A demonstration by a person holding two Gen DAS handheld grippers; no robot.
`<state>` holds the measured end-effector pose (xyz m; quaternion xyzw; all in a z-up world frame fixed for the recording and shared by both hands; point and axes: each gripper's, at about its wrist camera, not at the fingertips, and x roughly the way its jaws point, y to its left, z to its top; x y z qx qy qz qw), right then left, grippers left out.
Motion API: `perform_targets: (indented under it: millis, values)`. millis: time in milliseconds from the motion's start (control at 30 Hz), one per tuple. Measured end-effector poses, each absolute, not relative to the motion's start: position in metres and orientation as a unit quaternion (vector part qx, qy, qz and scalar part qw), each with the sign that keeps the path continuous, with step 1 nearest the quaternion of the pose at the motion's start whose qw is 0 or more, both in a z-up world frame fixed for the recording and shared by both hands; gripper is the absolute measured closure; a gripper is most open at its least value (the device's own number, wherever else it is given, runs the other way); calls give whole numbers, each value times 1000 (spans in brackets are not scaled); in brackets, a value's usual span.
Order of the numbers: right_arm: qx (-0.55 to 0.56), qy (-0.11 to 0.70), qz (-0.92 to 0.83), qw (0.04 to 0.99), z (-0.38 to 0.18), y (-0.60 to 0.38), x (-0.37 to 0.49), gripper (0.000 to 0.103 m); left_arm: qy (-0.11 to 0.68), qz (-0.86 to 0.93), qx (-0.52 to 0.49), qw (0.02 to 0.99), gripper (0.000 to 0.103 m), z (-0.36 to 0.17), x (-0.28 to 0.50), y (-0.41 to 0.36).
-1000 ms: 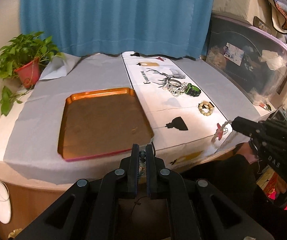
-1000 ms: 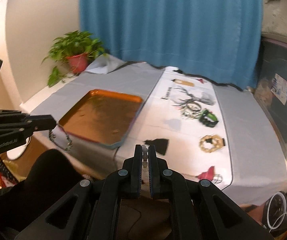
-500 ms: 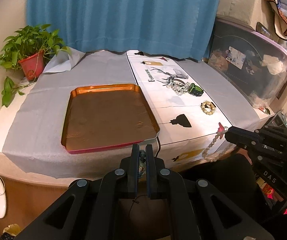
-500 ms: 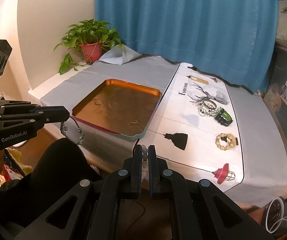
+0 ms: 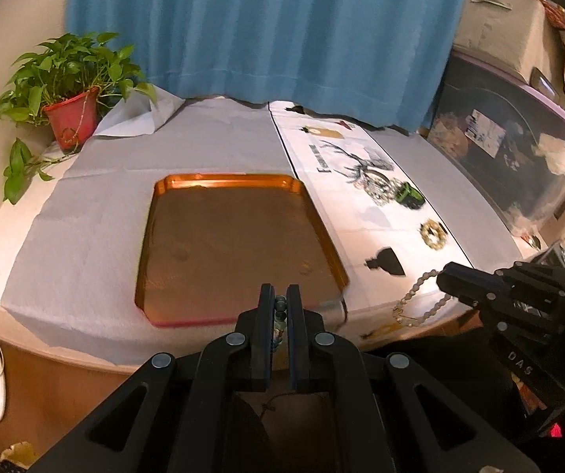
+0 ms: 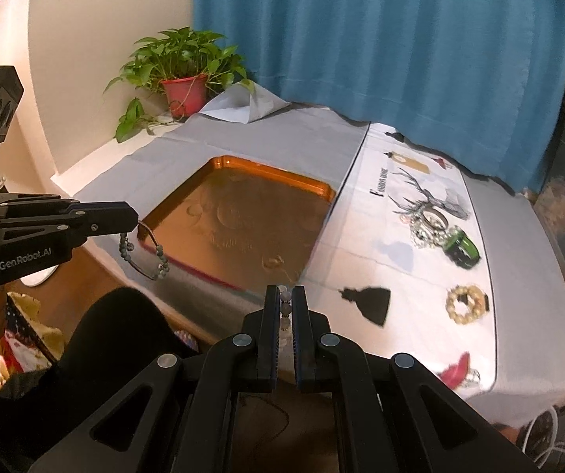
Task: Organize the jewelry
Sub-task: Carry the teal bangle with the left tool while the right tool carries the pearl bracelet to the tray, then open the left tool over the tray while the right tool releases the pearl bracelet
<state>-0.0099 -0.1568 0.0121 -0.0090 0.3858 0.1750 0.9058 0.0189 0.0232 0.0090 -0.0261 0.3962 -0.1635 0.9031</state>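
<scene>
My left gripper (image 5: 280, 302) is shut on a grey-green bead bracelet on a dark cord (image 6: 146, 254), which hangs from its tip in the right wrist view, just off the near left corner of the orange tray (image 5: 239, 244). My right gripper (image 6: 285, 295) is shut on a pale bead bracelet (image 5: 416, 301), which dangles over the table's front edge in the left wrist view. On the white printed runner (image 6: 400, 260) lie a silver jewelry pile (image 6: 426, 226), a green and black bangle (image 6: 461, 247) and a cream bead bracelet (image 6: 467, 302).
A potted plant (image 5: 71, 118) stands at the back left corner. A blue curtain (image 5: 259, 31) hangs behind the table. A clear storage bin (image 5: 515, 149) sits at the right. A red ornament (image 6: 458, 370) lies near the runner's front edge. The tray also shows in the right wrist view (image 6: 243, 216).
Both grippers have moved closer to the table with their bracelets held. The tray and runner look larger and nearer in both views.
</scene>
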Motion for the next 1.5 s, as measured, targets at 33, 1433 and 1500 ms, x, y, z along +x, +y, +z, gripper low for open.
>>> perform_targets:
  millis: [33,1433,1500]
  values:
    - [-8,386,177,905,11,-155,-5,97,394,-162,-27,904,99,9,25,25]
    - [47,486,148,860,-57,-126,126,35,515,-37,-3,856,5,-53,165,47]
    - [55,476,140,867,-44,-141,105,34,508,-40,-2,860,5,-37,150,44]
